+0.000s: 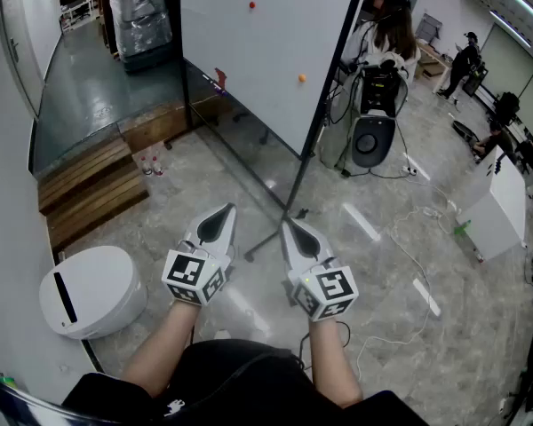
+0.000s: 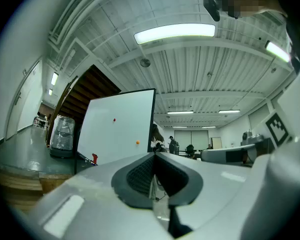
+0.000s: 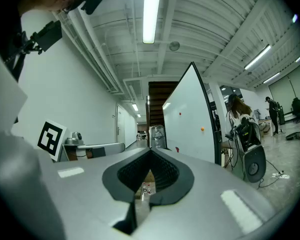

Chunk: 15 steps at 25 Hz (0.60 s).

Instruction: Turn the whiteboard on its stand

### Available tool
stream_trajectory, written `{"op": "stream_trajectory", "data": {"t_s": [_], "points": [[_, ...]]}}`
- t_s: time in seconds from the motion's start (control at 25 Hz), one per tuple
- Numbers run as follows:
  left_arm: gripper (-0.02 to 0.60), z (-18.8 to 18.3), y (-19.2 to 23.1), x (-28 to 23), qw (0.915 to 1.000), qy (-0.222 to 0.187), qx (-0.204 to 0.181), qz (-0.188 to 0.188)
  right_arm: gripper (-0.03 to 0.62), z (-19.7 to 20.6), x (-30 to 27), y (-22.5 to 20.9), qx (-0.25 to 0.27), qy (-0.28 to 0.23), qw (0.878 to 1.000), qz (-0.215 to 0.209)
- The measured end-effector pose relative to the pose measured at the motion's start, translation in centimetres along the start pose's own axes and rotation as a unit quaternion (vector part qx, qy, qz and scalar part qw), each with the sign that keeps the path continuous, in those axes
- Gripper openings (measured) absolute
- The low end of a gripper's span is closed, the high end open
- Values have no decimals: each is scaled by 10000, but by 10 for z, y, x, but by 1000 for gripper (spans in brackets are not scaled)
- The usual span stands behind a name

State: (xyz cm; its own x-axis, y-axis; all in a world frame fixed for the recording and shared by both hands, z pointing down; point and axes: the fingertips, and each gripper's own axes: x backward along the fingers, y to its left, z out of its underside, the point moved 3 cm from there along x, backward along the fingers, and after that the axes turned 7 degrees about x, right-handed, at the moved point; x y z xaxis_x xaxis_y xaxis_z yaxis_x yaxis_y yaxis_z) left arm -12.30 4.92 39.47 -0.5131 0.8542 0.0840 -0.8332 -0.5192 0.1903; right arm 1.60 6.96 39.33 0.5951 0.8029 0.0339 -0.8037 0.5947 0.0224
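In the head view we hold the left gripper [image 1: 224, 213] and the right gripper [image 1: 290, 227] side by side, low and level, facing the whiteboard [image 1: 258, 51], which is upright on its stand [image 1: 311, 140] just ahead. The stand's foot seems to lie right by the right tip. In the left gripper view the jaws are pressed together on nothing, with the whiteboard [image 2: 117, 129] beyond them. In the right gripper view the jaws are likewise pressed together and empty, with the whiteboard [image 3: 190, 119] off to the right

The whiteboard [image 1: 266, 51] is cut off at its top
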Motion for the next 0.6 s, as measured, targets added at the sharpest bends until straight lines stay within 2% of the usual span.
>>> {"op": "stream_trajectory", "data": {"t_s": [0.32,0.6], "points": [[3,0,-2,-4,10000,30,-17,9,8,1,-1,-3,-26,46,10000,-31],[3,4,-3,-14,10000,67,-14,-1,8,3,-2,-11,-248,-59,9996,-141]]}}
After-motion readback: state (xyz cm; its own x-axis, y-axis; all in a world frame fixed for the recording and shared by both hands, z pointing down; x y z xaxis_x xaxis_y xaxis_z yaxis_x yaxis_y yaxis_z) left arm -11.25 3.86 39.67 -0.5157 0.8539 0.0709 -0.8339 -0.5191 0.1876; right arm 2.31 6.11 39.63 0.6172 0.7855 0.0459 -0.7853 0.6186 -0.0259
